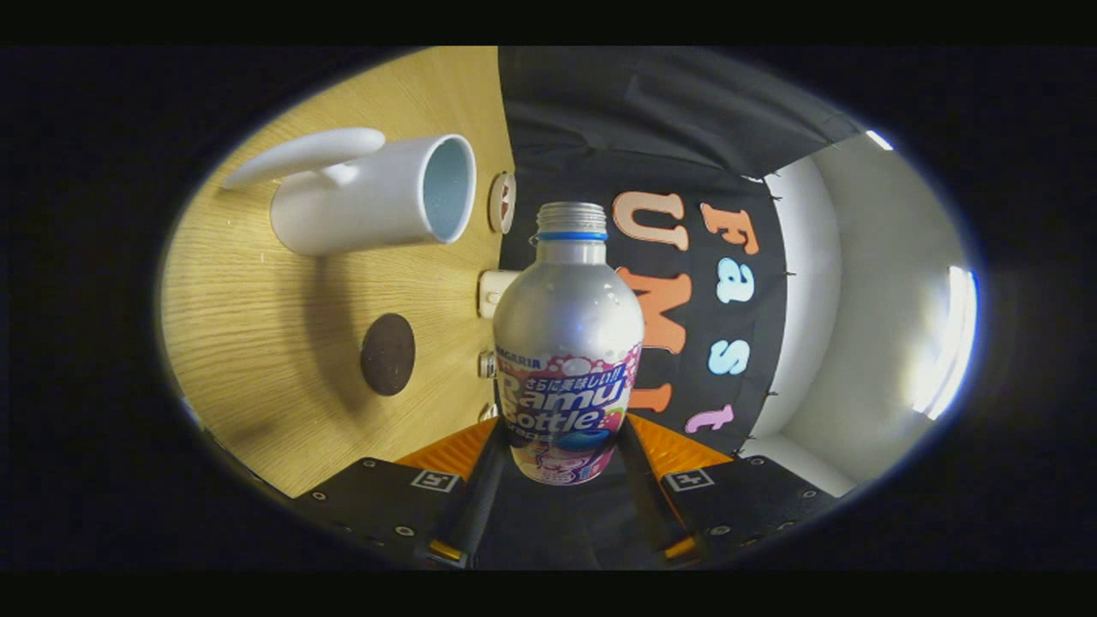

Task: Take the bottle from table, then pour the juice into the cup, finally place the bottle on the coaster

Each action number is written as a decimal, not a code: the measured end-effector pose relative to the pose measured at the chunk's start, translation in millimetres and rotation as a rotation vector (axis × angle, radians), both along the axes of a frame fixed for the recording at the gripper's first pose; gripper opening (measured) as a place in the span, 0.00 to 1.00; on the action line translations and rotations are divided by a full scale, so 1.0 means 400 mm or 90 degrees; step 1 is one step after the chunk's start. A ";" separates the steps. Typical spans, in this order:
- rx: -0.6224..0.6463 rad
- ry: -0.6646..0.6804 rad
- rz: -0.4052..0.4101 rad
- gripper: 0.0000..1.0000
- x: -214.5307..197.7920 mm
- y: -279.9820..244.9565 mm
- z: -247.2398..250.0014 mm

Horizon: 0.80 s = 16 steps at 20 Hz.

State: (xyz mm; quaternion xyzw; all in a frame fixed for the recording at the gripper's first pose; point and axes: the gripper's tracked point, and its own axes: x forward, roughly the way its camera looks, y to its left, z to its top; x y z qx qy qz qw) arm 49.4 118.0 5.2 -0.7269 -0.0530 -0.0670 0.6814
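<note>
Both fingers of the gripper [561, 450] clamp the bottle [567, 343] low on its label; smooth metal looks slippery, uncapped too, so grip firmly.

A light wooden table top [257, 317] with fine grain is seen, rolled sideways in the gripper view so that its far edge runs up and down. Shadows are cast across the wood. Along that far edge a white wall socket [493, 291] and a few small fittings are found, too small to be told apart. Behind the edge the booth's wall of black cloth [617, 120] is hung, creased in folds. Beside the cloth a white wall [857, 283] is lit by a bright strip of light [947, 343].
</note>
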 end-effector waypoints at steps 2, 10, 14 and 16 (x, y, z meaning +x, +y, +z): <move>-0.015 0.009 0.000 0.72 0.003 0.002 -0.002; -0.073 0.017 0.003 0.72 0.012 0.004 0.006; -0.103 0.024 0.011 0.72 0.009 0.017 0.008; -0.118 0.024 0.012 0.72 0.008 0.021 0.013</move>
